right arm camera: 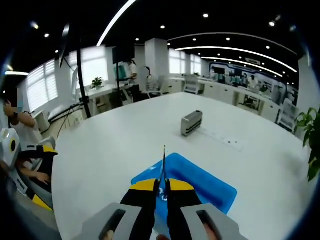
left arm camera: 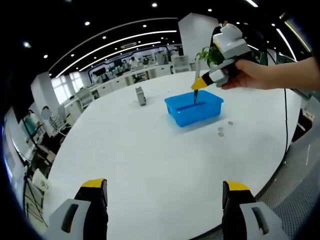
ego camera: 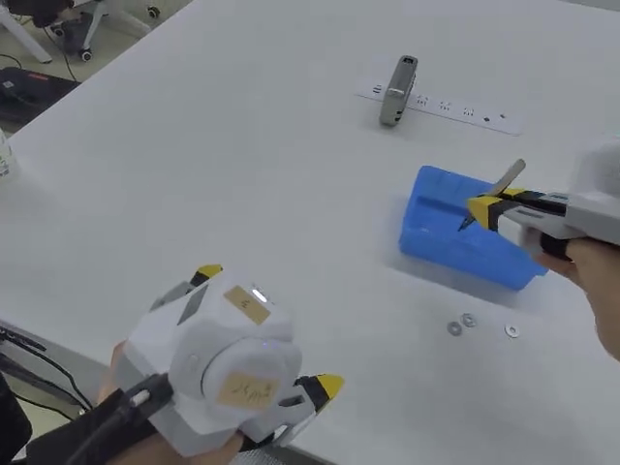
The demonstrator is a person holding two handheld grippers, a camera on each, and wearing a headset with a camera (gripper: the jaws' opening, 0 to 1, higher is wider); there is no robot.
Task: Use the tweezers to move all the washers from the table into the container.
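Three washers [ego camera: 470,321] on table [ego camera: 242,174]; right tongs [right arm camera: 162,186] pinch tweezers [ego camera: 506,180], tip over container [ego camera: 436,242], load unclear; left tongs [left arm camera: 164,185] spread.

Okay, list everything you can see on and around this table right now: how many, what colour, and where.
flat white table: one, white, under everything
blue plastic rectangular container: one, blue, right part of the table
small flat metal washers: three, silver, on the table beside the container's near wall
thin metal tweezers: one, grey, in the right claw, tips down over the container
long white power strip: one, white, far side of the table
grey metal block: one, grey, at the strip's left end
right claw: one, yellow-tipped, shut on the tweezers
left claw: one, yellow-tipped, open, near table edge
person's hand: one, holding the right claw's handle
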